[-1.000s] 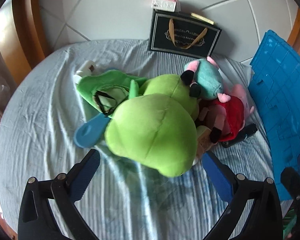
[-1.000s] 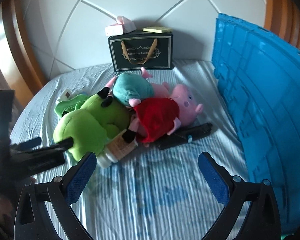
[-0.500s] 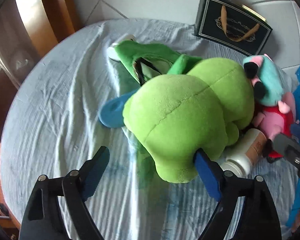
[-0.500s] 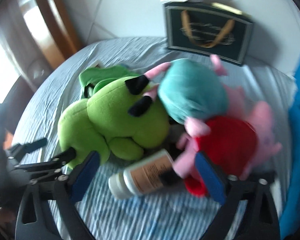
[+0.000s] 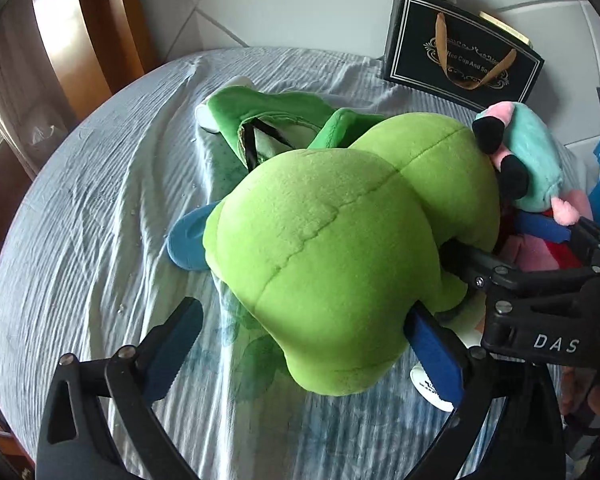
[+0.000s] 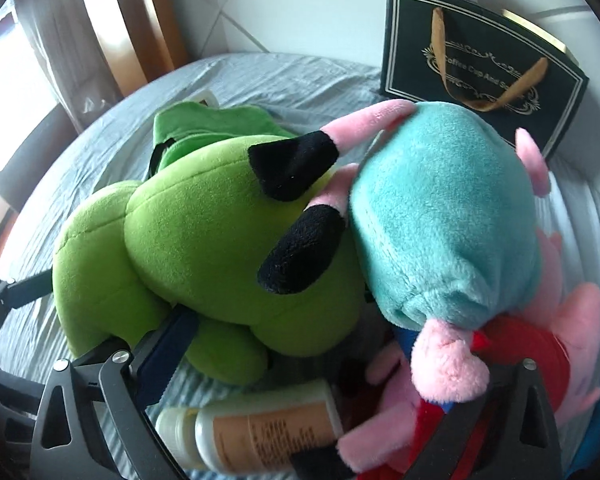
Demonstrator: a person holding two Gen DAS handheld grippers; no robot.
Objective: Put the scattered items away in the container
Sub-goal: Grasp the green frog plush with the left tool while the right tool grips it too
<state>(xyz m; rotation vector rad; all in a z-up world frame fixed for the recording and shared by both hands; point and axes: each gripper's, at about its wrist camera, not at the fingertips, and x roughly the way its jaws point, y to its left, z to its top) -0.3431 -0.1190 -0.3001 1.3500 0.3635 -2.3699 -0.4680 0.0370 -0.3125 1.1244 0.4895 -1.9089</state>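
Both grippers have been brought down onto the heap since a second ago – left gripper (image 5: pixel 304 344) spread wide, just reopened, round the big lime-green plush toy (image 5: pixel 340 248), right gripper (image 6: pixel 300 364) likewise spread over the teal-and-pink plush pig (image 6: pixel 444 216) – presumably for bin-bound lifts.

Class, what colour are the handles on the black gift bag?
Gold-tan handles, seen best in the right wrist view.

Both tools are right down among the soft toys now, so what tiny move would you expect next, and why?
Probably the left tool closing on the green plush toy. Its jaws, just reopened, stand wide around the toy's rounded end, one pad already against it, nothing gripped yet.
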